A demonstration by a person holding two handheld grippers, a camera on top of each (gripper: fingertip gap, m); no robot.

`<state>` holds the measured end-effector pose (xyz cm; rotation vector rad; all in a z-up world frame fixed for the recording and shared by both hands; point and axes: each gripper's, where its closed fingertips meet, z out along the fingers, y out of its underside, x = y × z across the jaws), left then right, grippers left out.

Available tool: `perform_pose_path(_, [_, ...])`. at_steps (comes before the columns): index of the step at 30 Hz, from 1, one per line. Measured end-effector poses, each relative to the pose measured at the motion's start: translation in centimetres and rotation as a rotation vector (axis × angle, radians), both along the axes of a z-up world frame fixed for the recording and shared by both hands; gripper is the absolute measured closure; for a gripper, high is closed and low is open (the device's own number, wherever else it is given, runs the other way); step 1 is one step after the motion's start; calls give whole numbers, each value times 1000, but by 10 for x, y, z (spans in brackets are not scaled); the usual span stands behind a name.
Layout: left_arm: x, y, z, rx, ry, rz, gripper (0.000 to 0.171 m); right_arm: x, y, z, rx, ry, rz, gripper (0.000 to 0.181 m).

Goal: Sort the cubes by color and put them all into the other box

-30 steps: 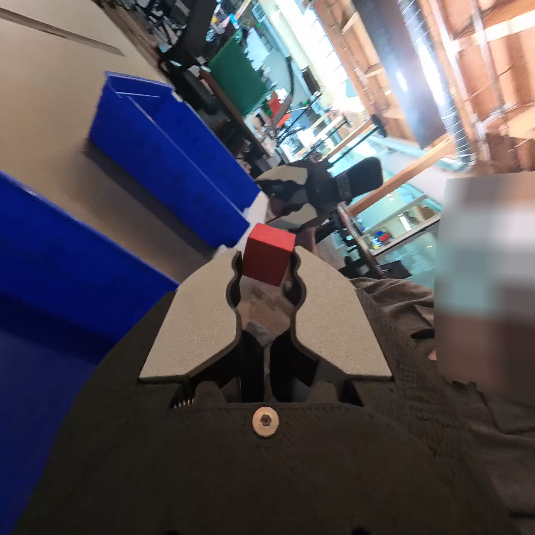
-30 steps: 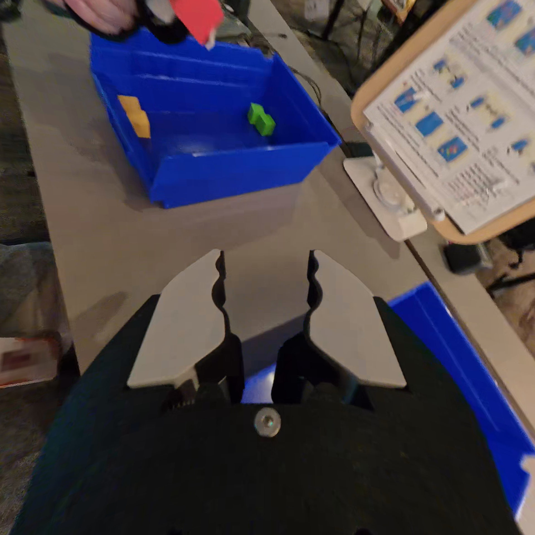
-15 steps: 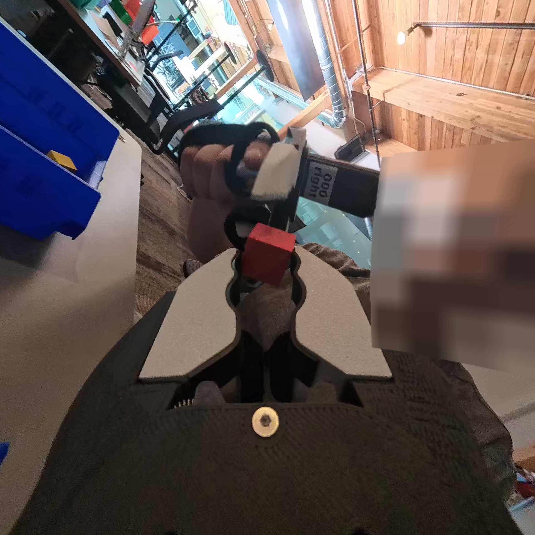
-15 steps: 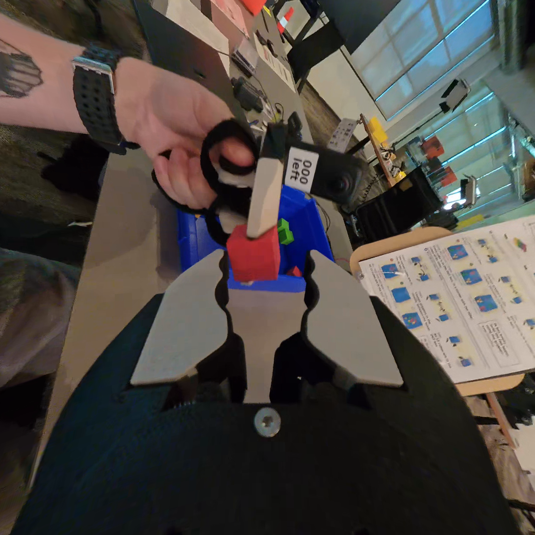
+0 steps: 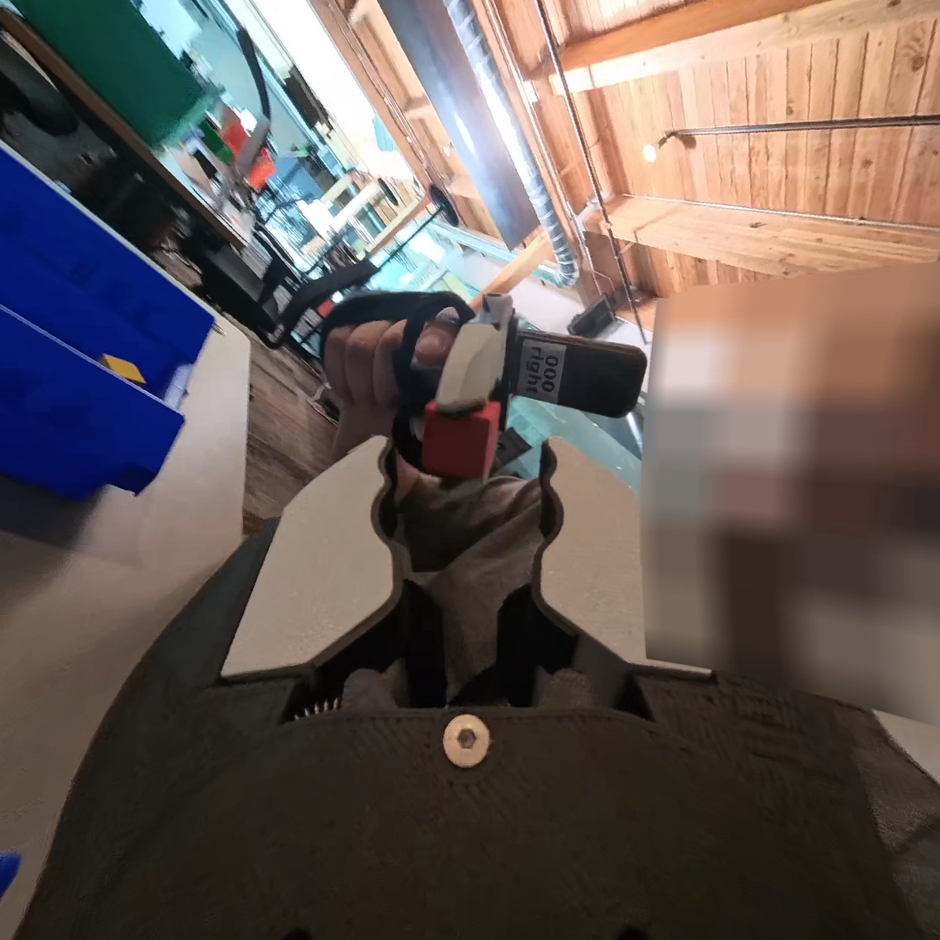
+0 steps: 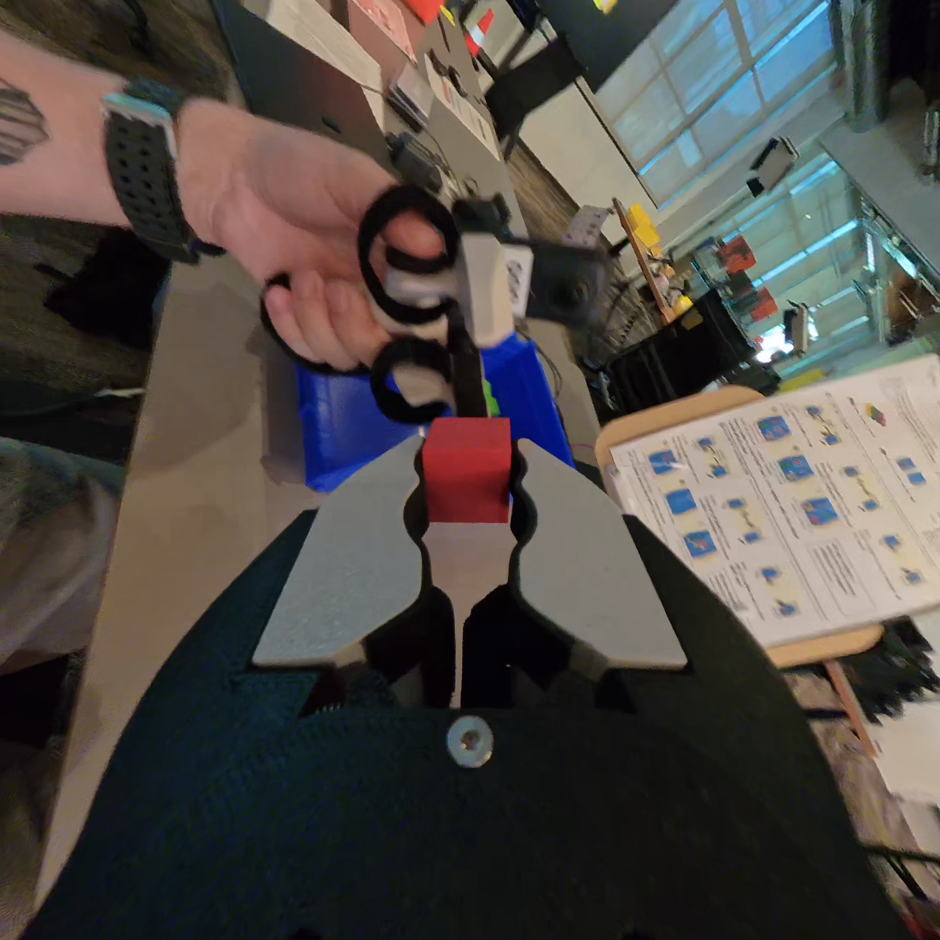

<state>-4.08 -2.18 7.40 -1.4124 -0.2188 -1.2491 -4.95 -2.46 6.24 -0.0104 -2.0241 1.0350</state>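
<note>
A red cube [image 6: 467, 473] sits clamped between the grey fingers of my right gripper [image 6: 468, 450], which is shut on it in mid-air. My left gripper [image 5: 465, 450] is open, its jaws wide apart, and the cube [image 5: 458, 442] is just beyond its tips without touching either finger. In the left wrist view a hand holds the right gripper, and one of its grey fingers [image 5: 470, 366] lies on the cube. In the right wrist view a hand with a black watch holds the left gripper's grey finger [image 6: 483, 290] just behind and above the cube.
A blue bin [image 5: 76, 356] with a yellow block [image 5: 122, 369] stands on the grey table [image 6: 203, 508]. The same bin [image 6: 346, 427] shows a green block [image 6: 489, 399]. A wooden clipboard with a printed sheet [image 6: 763, 498] stands to the right.
My right gripper swung up from over the table to the cube and shut on it. My left gripper, which held the cube, has opened and let it go.
</note>
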Motion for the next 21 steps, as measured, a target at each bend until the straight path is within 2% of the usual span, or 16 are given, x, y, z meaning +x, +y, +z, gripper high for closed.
perform_pose_path(1, [-6, -3, 1, -5, 27, 41, 114, -4, 13, 3, 14, 10, -38, 152])
perform_pose_path(3, [-22, -9, 0, -37, 105, 163, 117, -15, 52, 10, 24, -25, -137, 152])
perform_pose_path(6, [-46, -25, 1, -76, 258, 352, 105, -41, 134, 9, 14, -206, -345, 153])
perform_pose_path(8, [-56, -35, 7, -87, 337, 432, 105, -55, 187, -13, 33, -395, -494, 152])
perform_pose_path(10, [-65, -44, 12, -97, 403, 514, 105, -63, 223, -45, 62, -578, -593, 152])
perform_pose_path(12, [-72, -51, 16, -103, 462, 580, 105, -69, 251, -83, 126, -730, -682, 152])
perform_pose_path(15, [-76, -58, 21, -103, 488, 630, 106, -88, 287, -121, 176, -840, -806, 152])
perform_pose_path(18, [-77, -62, 23, -106, 482, 639, 109, -110, 302, -143, 139, -944, -874, 151])
perform_pose_path(21, [-78, -64, 21, -121, 478, 641, 111, -129, 304, -156, 84, -1038, -907, 152])
